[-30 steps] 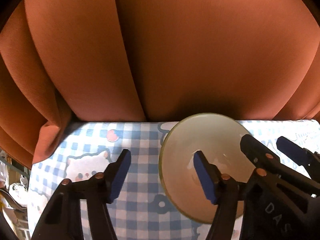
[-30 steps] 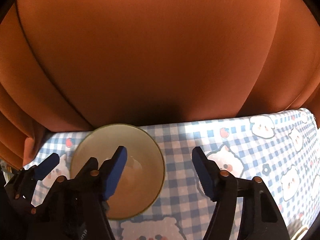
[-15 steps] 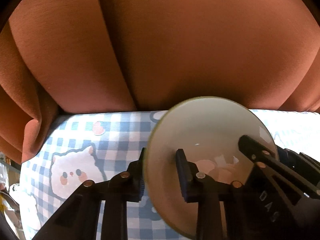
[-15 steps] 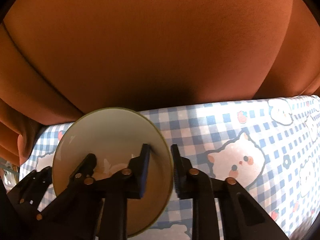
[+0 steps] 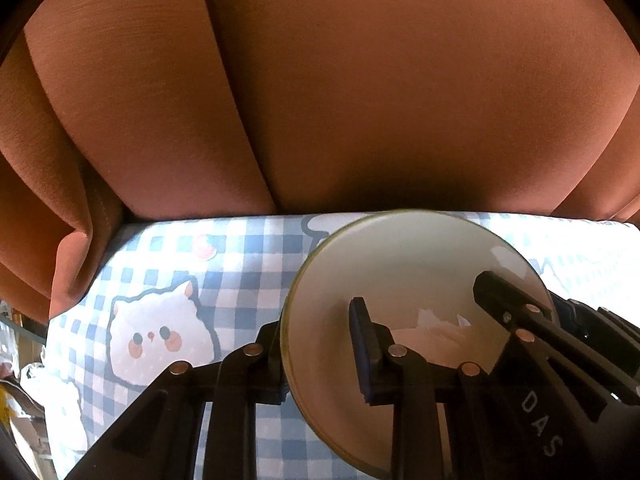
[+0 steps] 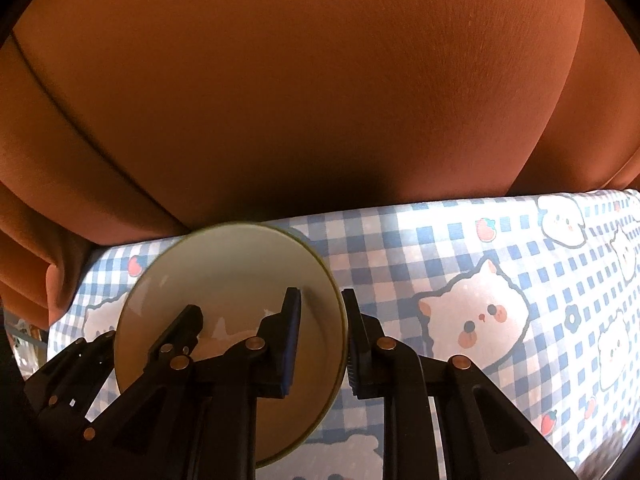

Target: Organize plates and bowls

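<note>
A pale cream bowl (image 5: 400, 280) with an olive rim is held between both grippers above the checked tablecloth. My left gripper (image 5: 316, 356) is shut on the bowl's left rim, one finger inside and one outside. My right gripper (image 6: 320, 340) is shut on the bowl's right rim (image 6: 338, 320) the same way. In the left wrist view the right gripper's fingers (image 5: 504, 304) show inside the bowl at the right. In the right wrist view the left gripper's fingers (image 6: 180, 332) show at the bowl's left. The bowl (image 6: 224, 280) looks empty.
The table carries a blue and white checked cloth with cartoon cats (image 6: 472, 312); it also shows in the left wrist view (image 5: 160, 324). An orange-brown curtain (image 5: 320, 80) hangs right behind the table's far edge. Clutter lies past the table's left edge (image 5: 16, 360).
Both grippers closed from open onto opposite sides of the bowl's rim. The bowl has risen slightly in both views.
</note>
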Motion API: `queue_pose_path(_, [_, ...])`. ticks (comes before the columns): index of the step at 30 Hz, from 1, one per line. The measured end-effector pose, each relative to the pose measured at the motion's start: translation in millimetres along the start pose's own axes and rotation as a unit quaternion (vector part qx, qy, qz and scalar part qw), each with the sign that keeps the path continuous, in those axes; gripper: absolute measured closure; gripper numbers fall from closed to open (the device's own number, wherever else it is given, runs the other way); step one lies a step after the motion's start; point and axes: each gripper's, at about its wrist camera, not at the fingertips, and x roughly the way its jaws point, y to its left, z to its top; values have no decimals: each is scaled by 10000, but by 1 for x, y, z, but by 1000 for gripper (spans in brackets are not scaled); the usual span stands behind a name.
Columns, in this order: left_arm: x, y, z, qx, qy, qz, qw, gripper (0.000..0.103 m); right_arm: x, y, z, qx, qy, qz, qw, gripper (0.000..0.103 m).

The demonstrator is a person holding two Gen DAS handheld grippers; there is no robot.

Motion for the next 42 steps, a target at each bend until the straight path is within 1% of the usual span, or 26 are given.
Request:
queue_pose_path(3, [-8, 3, -4, 30, -4, 6, 10000, 79, -6, 0, -4, -12, 56, 59, 10000, 80])
queue_pose_path(12, [-39, 19, -23, -27, -55, 7, 10000, 79, -34, 5, -18, -89, -11, 51, 9999, 80])
queue_pose_path(18, [-69, 19, -37, -58, -142, 22, 9999, 79, -60, 10, -30, -114, -68, 86, 9999, 80])
queue_pose_path(20, [-74, 17, -38, -69, -138, 12, 9999, 79, -69, 11, -33, -127, -107, 94, 9998, 80])
queue_pose_path(30, [-142, 16, -56, -55, -421, 16, 9991, 79, -135, 15, -56, -134, -397, 140, 9990, 80])
queue_pose_path(39, [-204, 13, -84, -30, -681, 3, 9977, 79, -197, 15, -85, -146, -682, 163, 9974, 80])
queue_pose_path(42, [-216, 10, -95, 15, -749, -14, 9972, 79, -214, 13, -95, -152, -767, 141, 9968, 80])
